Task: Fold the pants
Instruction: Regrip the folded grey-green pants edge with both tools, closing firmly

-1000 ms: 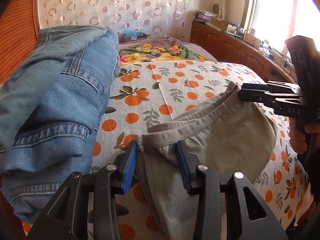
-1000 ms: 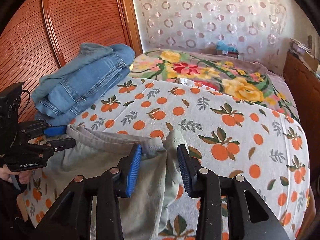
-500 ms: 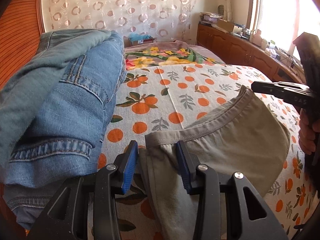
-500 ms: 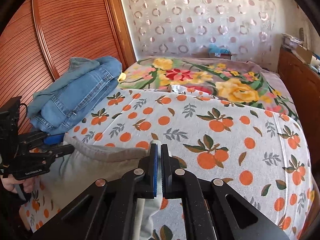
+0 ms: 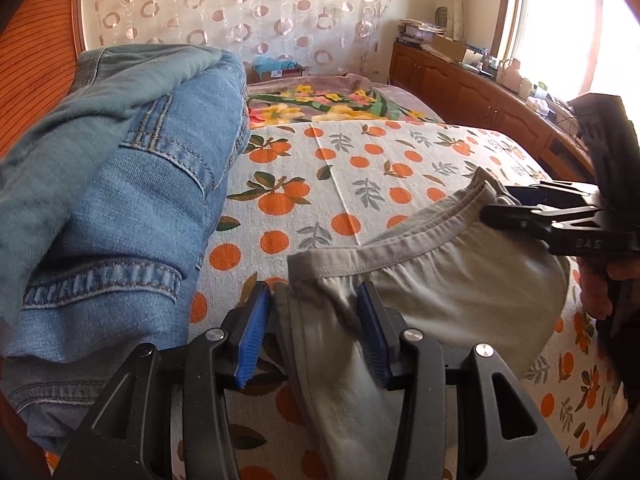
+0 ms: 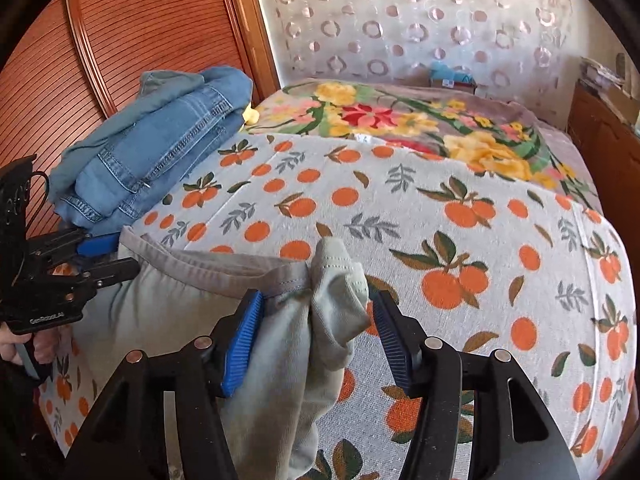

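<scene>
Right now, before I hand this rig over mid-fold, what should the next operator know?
Left gripper: jaws opening, the waistband end of the grey pants between the pads, not pinched.
Right gripper: jaws opening around the bunched other end of the waistband; no firm grip.
The pants lie on the orange-print bedspread, waistband stretched between the two grippers, the rest hanging over the near edge of the bed.
A stack of folded jeans sits on the bed by the wooden wardrobe.
Done: waistband laid out on the bed.
Left: the folding of the pants; no finished fold shows yet.

Pants legs beyond the bottom edge
</scene>
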Available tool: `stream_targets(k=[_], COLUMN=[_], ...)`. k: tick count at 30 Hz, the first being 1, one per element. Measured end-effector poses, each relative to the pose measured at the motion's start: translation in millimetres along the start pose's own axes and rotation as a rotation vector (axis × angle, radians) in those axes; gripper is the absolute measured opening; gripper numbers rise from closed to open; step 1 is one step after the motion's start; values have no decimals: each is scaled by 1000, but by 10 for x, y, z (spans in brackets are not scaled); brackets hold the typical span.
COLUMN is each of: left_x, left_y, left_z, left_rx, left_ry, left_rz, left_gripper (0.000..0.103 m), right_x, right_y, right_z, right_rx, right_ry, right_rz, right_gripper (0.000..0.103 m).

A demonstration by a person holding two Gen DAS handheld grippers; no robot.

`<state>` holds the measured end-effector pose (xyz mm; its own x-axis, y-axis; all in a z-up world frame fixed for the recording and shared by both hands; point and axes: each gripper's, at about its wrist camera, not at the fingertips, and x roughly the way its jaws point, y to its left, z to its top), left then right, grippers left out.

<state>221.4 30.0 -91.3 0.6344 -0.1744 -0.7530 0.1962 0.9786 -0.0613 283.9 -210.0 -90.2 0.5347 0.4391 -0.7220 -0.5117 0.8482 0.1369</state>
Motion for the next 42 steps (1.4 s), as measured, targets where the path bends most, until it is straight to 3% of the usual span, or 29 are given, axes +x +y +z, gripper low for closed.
stream_targets(k=[6,10,11,14,23,26,33,42], left_x=[-71,-80,-78,-66,17,71,70,50], left_y=[15,25,29,41,-2,34,6,-24], left_z=[-87,-121,-125,-120,-14,7,-23,-42], left_rx=[-26,-41,-45,-54,-48,-70,-52,-48], left_ry=[3,14,16,27,32,42,26,14], left_rz=[-28,-25,-22,-21,-49,-59,-36,-87], left_gripper=[71,71,71,71,71,64,58,30], right_x=[20,50,55,3,-172,-152,-119,-88], right_y=[-43,9,22,36,-73,-55,-72,-82], right_z=[0,-11,-16,-37,-172,-176,-174,-168], right_rx=[10,-8,-14,-23,-5,-9,-4,8], right_ry=[11,24,31,24,6,7,3,5], right_rz=[21,40,56,66,62,53,62,70], right_gripper=[55,35,25,17,15,15,16,23])
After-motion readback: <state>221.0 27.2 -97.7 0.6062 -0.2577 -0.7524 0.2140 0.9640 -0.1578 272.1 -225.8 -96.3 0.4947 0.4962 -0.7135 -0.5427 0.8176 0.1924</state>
